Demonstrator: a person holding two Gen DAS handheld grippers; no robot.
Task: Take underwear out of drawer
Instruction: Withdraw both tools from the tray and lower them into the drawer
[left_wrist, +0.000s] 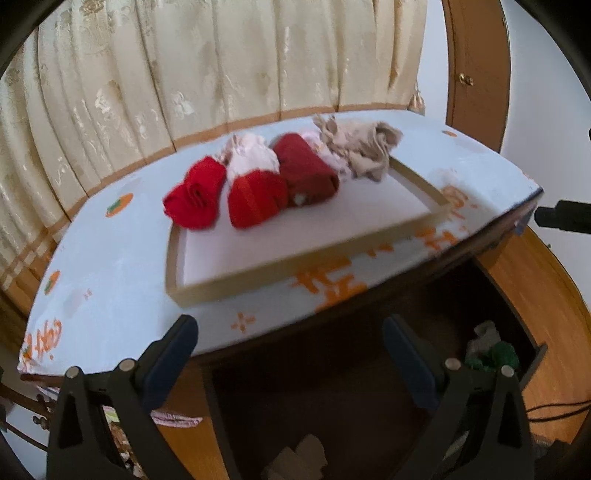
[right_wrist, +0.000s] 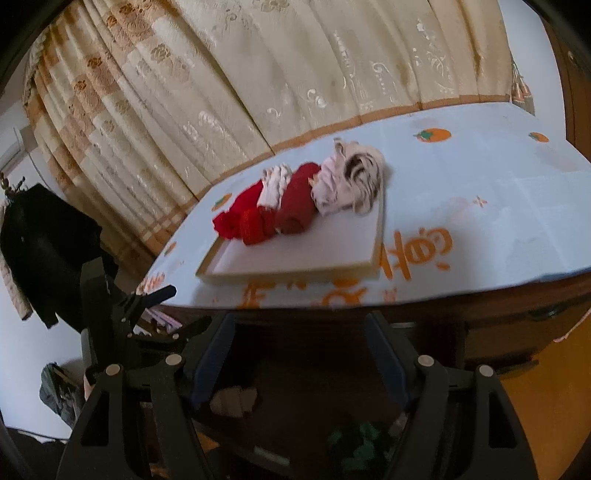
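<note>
One tray (left_wrist: 306, 267), three red rolls (left_wrist: 195, 192) – perhaps three pale pieces (left_wrist: 255, 155), blurred – two tools (left_wrist: 290, 332).

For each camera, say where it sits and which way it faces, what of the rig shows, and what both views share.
Left wrist: on the left gripper, above the open drawer, facing the tray of rolled underwear and the curtain; own open fingers, right gripper's tip at the right edge.
Right wrist: on the right gripper, facing the same way; own open fingers, left gripper at left.
Shared: tray, underwear, curtain, green garment in the drawer.
</note>
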